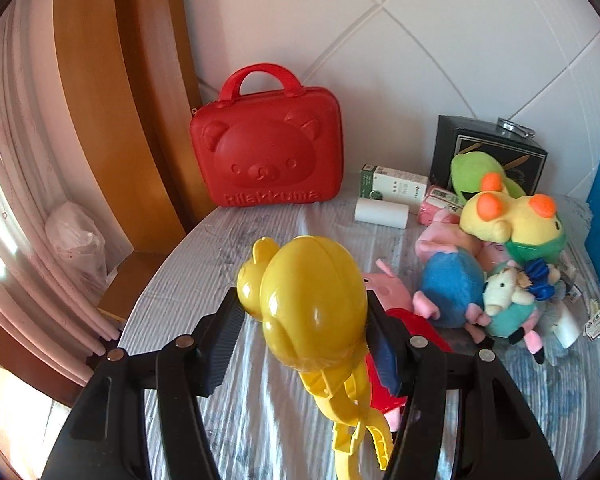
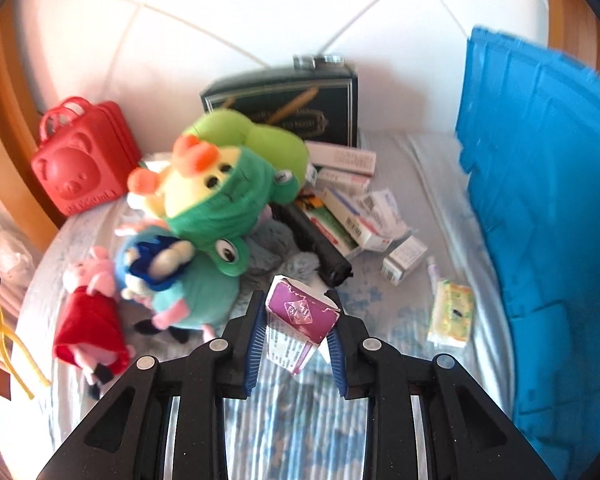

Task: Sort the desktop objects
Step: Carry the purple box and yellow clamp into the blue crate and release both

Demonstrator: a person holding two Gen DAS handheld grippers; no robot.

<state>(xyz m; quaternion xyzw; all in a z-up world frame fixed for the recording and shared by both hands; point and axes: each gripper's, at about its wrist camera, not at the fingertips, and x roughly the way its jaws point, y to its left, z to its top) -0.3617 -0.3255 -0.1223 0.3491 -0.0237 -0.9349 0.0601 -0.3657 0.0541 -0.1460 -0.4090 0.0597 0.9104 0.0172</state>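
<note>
Yellow bear mold (image 1: 314, 304) clamped in left tool (image 1: 302, 334); purple box (image 2: 302, 314) in right tool (image 2: 296, 334); "Rilakkuma" case (image 1: 266, 146) behind.

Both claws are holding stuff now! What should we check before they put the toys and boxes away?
1. Left claw grips the yellow plastic bear-shaped snowball tongs: ok, pads press both sides of the head.
2. Right claw holds the torn purple cardboard box: ok, though it sits tilted.
3. Blue plastic crate within view for the box: ok, on the right.
4. Red bear-face plastic case open to take toys: not ok, it stands shut.
5. Tongs' long handles clear of the pink pig plush in a red dress: cannot tell.
</note>
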